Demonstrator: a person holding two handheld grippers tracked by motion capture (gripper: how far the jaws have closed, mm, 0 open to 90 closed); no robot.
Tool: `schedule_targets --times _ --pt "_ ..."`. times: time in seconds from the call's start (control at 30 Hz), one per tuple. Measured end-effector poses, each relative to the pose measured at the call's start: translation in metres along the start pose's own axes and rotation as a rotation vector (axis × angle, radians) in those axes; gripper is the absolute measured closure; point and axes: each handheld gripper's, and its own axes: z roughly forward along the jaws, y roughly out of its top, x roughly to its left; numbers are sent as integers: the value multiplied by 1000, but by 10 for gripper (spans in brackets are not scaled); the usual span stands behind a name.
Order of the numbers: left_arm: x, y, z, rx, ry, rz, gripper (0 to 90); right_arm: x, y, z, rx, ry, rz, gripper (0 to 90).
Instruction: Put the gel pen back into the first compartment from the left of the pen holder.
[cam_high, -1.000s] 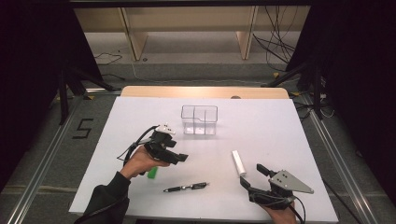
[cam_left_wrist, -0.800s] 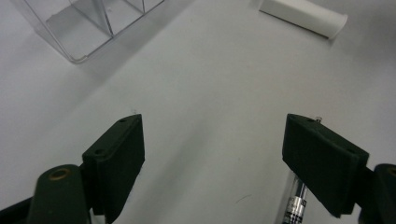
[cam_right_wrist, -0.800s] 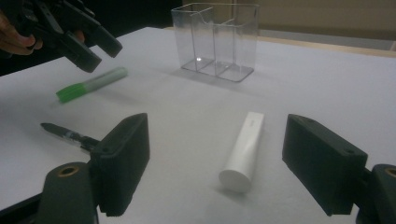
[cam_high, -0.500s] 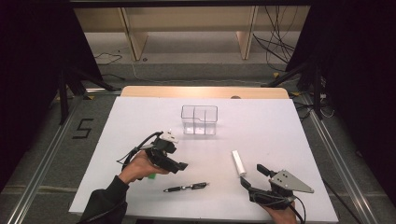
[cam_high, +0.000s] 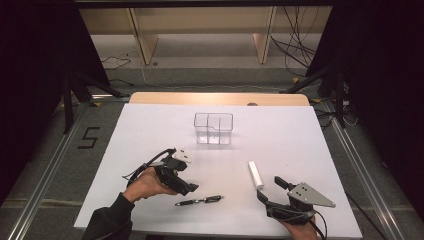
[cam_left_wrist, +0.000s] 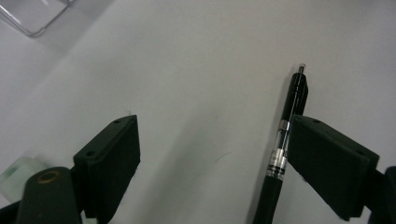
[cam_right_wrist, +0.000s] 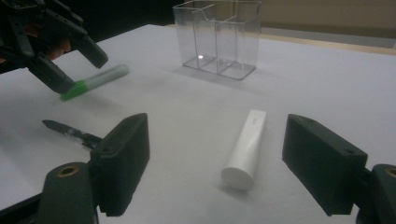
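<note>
The black pen lies flat on the white table, near the person's edge, just beside the left gripper. In the left gripper view the pen runs along the inner face of one jaw, not yet between the two, and the jaws have just been opening, with bare tabletop in the gap. So the claw is released, wide, nothing held.

The pen looks light, stiff and slim, with a smooth barrel and a metal band near the clear section: likely to roll or skid if nudged from one side. The best hold, I'd judge, is across the middle of the barrel, jaws straddling it squarely so it can't pivot.

Behind the left gripper a green marker lies on the table. To the right, a white tube lies just ahead of the right gripper, whose jaws stand apart and empty on either side of it. Farther back, the clear divided container stands upright near the table's middle, well apart from the pen.
</note>
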Motion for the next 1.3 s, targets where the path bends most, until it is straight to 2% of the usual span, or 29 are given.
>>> schedule_targets --times 0.1,0.27,0.43,0.6,0.7,0.8,0.93,1.03,1.3 --pt "-3 -2 1 26 -23 3 170 0 0 1 5 3 -1 240" --pt "-9 -4 2 74 -31 37 186 0 -1 2 10 11 3 240" --pt "-17 -8 10 157 -11 120 226 1 -1 1 10 9 -2 240" --pt "-22 -11 15 212 -36 168 310 2 -1 0 11 7 -13 240" --pt "-25 -13 15 220 -52 178 403 3 0 0 9 4 -13 240" --pt "-27 -15 16 228 -69 186 458 5 0 0 18 5 -17 240" --pt "-30 -16 18 244 -74 220 532 5 0 0 22 5 -22 241" --pt "-31 -18 22 267 -68 241 569 6 0 0 19 6 -24 241" --pt "-36 -19 23 260 -55 266 707 6 -1 2 27 7 -23 242"
